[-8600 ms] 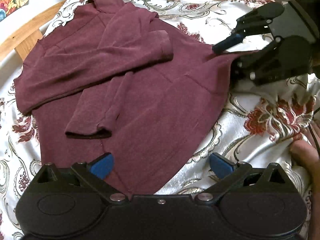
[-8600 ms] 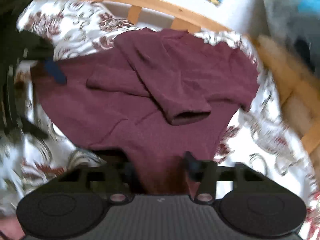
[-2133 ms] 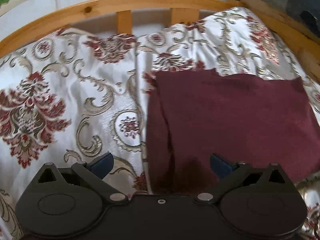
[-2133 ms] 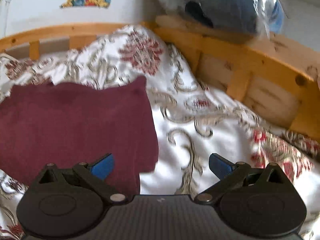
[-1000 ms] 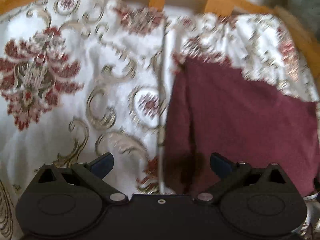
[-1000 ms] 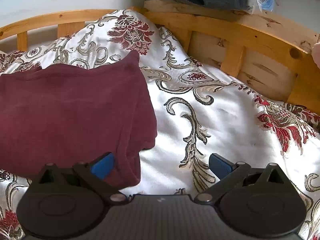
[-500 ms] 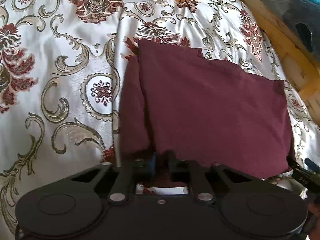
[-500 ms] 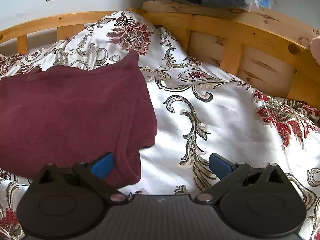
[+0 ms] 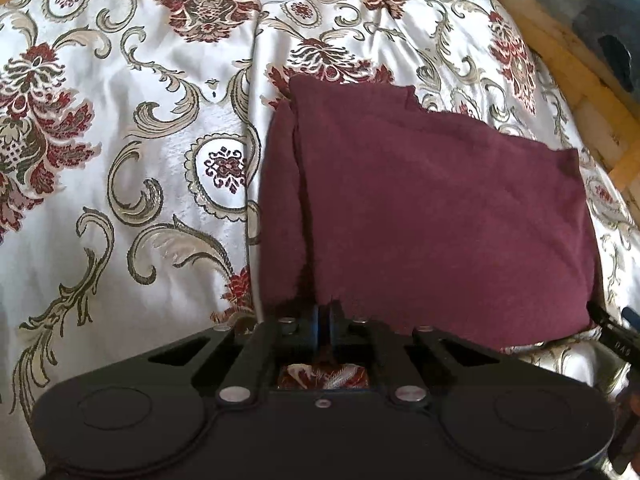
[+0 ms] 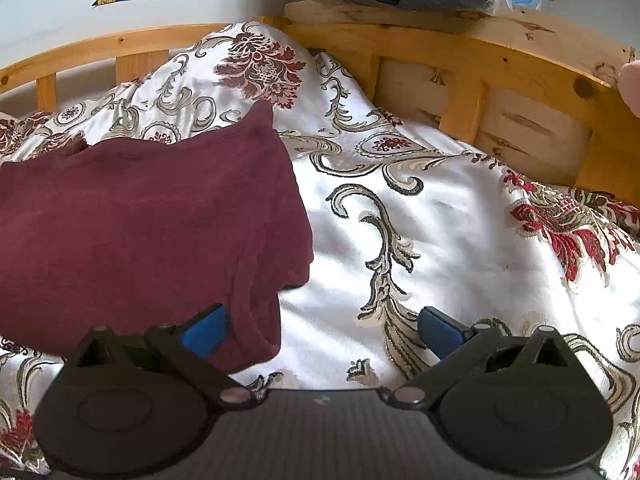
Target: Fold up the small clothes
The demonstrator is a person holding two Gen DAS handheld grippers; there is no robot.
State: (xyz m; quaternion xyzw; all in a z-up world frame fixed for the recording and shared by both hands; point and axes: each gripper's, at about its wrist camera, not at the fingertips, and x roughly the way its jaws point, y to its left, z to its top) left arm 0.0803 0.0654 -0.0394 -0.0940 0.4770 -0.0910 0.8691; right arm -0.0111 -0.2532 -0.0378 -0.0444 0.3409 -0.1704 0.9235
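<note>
We see soft daylight glaring off the satin bedspread [image 10: 460, 208], both views sharp in the middle, the bed frame [image 10: 480, 40] bowed by fisheye, corners dark.

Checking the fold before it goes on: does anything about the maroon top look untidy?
Mostly neat. The top's far edge is jagged, and at its left side an under layer sticks out past the upper one.
</note>
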